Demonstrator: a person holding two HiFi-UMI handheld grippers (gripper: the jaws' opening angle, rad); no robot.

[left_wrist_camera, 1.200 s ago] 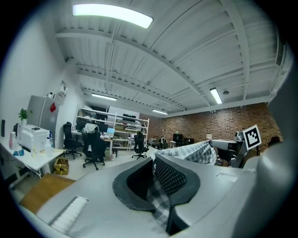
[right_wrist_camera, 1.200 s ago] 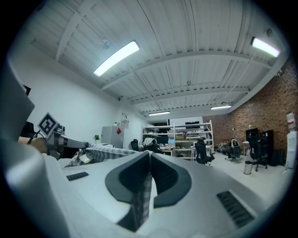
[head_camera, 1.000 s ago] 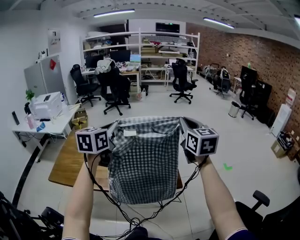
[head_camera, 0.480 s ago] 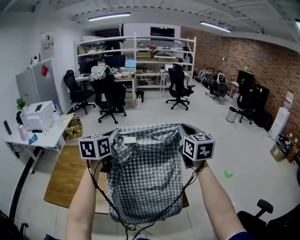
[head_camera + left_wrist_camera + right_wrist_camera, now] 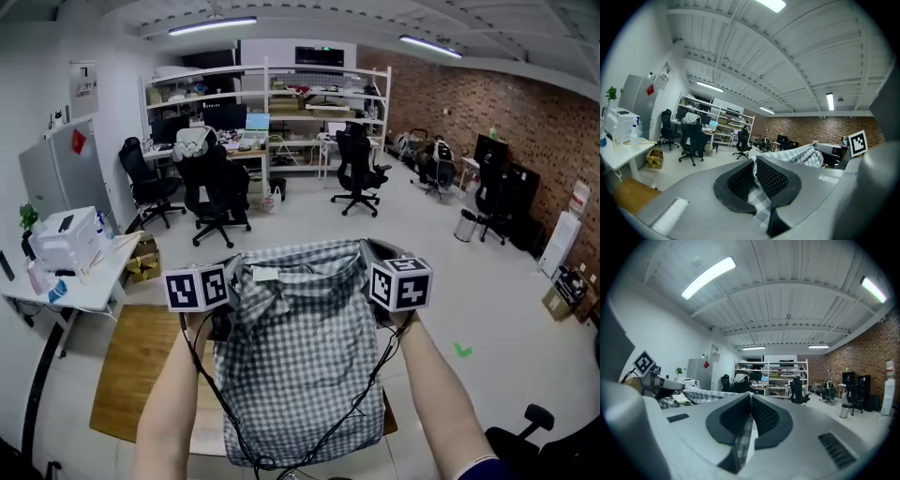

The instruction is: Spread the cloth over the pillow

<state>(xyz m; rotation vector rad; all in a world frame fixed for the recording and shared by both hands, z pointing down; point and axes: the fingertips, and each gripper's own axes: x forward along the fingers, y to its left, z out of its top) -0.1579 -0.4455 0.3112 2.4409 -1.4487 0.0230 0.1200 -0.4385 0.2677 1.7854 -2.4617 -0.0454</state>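
Clearly my left gripper [image 5: 755,174] and right gripper [image 5: 750,414] each pinch a top corner of the cloth [image 5: 300,366]; it hangs limp and light below them, so I judge corner grips suit it.

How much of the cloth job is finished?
Done: the left hand-held gripper and right hand-held gripper each pinch the top edge of the checked cloth. In hand: it hangs spread between them. Left: laying it over the pillow, which isn't visible.
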